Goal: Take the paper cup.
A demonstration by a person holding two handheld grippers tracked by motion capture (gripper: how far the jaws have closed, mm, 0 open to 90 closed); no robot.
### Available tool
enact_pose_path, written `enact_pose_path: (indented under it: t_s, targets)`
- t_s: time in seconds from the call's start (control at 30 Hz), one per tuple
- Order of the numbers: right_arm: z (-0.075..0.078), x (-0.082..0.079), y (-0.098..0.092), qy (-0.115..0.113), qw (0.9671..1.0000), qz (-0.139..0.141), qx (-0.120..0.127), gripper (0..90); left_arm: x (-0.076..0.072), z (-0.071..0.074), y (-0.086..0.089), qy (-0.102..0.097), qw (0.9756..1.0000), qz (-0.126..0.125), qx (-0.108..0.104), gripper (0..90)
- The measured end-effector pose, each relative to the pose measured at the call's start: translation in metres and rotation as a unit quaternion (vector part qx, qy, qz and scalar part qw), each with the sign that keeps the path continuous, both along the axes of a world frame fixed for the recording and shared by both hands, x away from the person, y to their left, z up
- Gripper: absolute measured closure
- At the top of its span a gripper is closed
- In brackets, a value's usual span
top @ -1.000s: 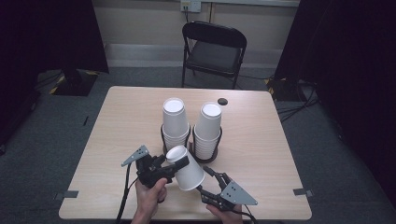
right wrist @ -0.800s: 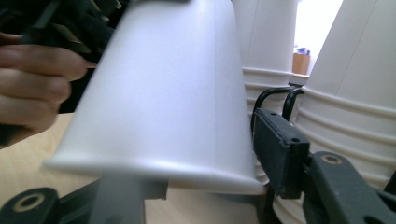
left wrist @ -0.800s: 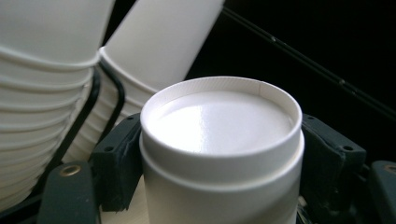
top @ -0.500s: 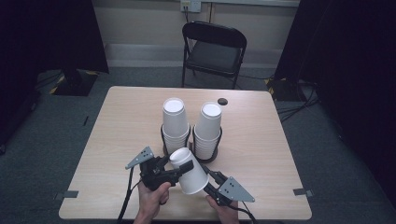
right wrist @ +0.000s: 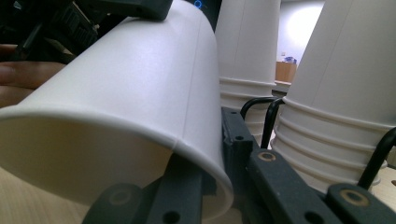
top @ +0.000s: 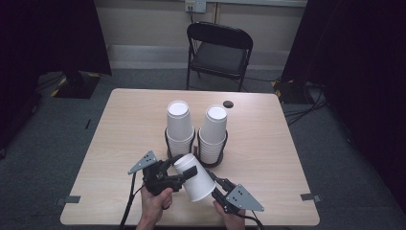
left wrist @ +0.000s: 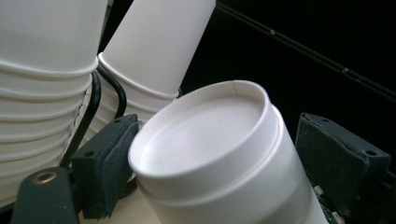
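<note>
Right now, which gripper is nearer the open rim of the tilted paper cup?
Right. The right gripper pinches the rim wall of the tilted paper cup; the left gripper, jaws just opening, flanks its closed base end, away from the rim.

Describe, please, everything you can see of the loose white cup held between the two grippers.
The white paper cup is plain, tapered and empty, lying tilted on its side above the table's near edge. Its recessed base points toward the left gripper, whose jaws flank it with gaps. The right gripper pinches its rolled rim wall.

left tool (top: 184, 168) looser, right tool (top: 216, 188) tighter
</note>
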State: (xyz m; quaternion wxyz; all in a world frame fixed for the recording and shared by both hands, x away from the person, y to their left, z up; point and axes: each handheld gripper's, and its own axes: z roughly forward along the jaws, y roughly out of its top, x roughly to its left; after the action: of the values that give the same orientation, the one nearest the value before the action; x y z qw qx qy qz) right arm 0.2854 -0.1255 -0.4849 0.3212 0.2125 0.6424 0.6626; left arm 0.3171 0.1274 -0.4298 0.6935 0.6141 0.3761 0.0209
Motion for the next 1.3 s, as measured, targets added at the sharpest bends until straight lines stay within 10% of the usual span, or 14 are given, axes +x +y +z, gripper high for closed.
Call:
enact_pose_path:
  t_s: [0.5, 0.93, 1.3]
  targets:
    - [0.002, 0.003, -0.011, 0.039, 0.9991, -0.011, 0.015, 86.2, -0.001, 0.002, 0.007, -0.046, 0.9978, 0.031, 0.037, 5.6]
    - [0.002, 0.011, -0.02, 0.094, 0.9947, -0.041, 0.001, 86.2, 0.004, 0.001, 0.012, -0.088, 0.9922, 0.042, 0.078, 15.2]
    - [0.006, 0.016, -0.026, 0.159, 0.9859, -0.046, -0.022, 86.4, 0.001, -0.003, 0.007, -0.144, 0.9701, 0.046, 0.19, 15.5]
